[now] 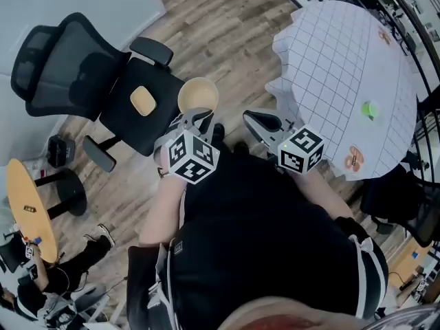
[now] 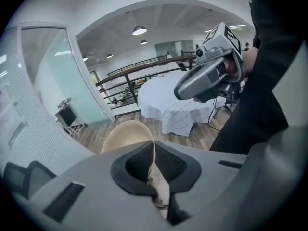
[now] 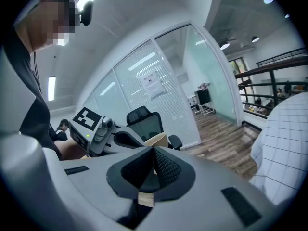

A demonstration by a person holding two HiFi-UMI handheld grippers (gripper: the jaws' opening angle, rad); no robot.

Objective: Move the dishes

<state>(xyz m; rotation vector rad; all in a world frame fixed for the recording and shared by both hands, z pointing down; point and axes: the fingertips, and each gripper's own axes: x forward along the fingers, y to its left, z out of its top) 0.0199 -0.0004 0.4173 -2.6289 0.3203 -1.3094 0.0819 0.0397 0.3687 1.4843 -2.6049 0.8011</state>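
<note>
A cream bowl (image 1: 198, 95) hangs over the wooden floor, and my left gripper (image 1: 200, 117) is shut on its rim. In the left gripper view the bowl (image 2: 126, 135) rises just beyond the left gripper (image 2: 154, 174), its thin rim pinched between the jaws. My right gripper (image 1: 259, 121) is beside it to the right, shut with nothing between its jaws; it also shows in the left gripper view as the right gripper (image 2: 204, 81). In the right gripper view the right gripper (image 3: 154, 163) is shut on nothing, with the bowl (image 3: 157, 140) just behind.
A round table (image 1: 330, 67) with a white checked cloth stands at the upper right, bearing a green object (image 1: 370, 108) and orange-patterned plates (image 1: 355, 158). A black office chair (image 1: 89, 74) at left carries a tan dish (image 1: 142, 100). A small wooden table (image 1: 27, 208) is at far left.
</note>
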